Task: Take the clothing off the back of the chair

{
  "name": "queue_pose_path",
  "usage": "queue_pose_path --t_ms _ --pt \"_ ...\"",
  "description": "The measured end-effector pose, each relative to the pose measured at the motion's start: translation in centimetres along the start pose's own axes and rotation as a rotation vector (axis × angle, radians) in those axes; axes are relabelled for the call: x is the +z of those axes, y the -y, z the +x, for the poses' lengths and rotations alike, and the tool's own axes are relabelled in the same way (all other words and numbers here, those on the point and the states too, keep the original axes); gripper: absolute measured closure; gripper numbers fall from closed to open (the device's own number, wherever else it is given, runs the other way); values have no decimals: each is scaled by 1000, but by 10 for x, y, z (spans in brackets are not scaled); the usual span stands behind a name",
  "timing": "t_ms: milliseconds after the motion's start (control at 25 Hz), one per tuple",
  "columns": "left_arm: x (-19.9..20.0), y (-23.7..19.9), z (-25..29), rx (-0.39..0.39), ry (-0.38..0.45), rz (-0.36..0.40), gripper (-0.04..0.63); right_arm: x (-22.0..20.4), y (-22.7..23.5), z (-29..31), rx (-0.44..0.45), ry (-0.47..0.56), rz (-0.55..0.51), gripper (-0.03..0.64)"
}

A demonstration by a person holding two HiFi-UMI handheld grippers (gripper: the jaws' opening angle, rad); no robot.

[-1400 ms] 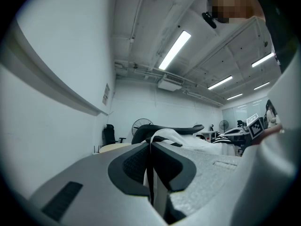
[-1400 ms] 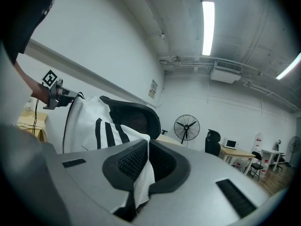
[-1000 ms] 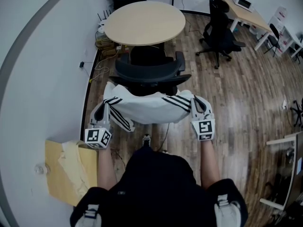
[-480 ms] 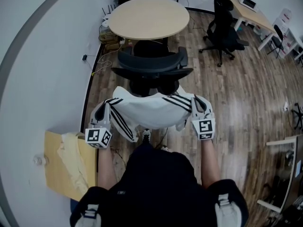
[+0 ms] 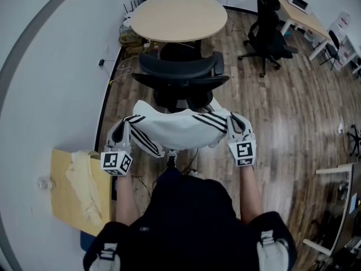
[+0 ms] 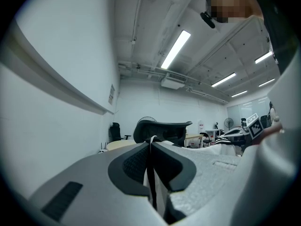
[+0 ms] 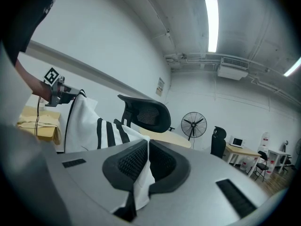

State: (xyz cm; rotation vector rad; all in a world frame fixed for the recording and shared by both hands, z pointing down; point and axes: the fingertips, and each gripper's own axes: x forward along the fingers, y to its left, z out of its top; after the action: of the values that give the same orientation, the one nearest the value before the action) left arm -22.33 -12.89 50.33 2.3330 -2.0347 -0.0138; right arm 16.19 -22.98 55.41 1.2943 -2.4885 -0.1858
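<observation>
The white, black-striped clothing (image 5: 177,127) hangs spread in the air just on the person's side of the chair (image 5: 181,78), strung between the two tongs. The left gripper (image 5: 125,124) is clamped on its left end, and the right gripper (image 5: 232,121) on its right end. A round table (image 5: 179,17) stands beyond the chair.

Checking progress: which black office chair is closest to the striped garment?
The mesh-backed chair by the round table, just beyond the garment; the desk-side chair stands farther right.
</observation>
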Motion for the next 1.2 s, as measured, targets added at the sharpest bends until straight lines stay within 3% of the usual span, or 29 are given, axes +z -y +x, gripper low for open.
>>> queue_pose_path --t_ms 1200 --pt "-3 9 11 7 15 -14 584 -7 12 -2 6 -11 -13 617"
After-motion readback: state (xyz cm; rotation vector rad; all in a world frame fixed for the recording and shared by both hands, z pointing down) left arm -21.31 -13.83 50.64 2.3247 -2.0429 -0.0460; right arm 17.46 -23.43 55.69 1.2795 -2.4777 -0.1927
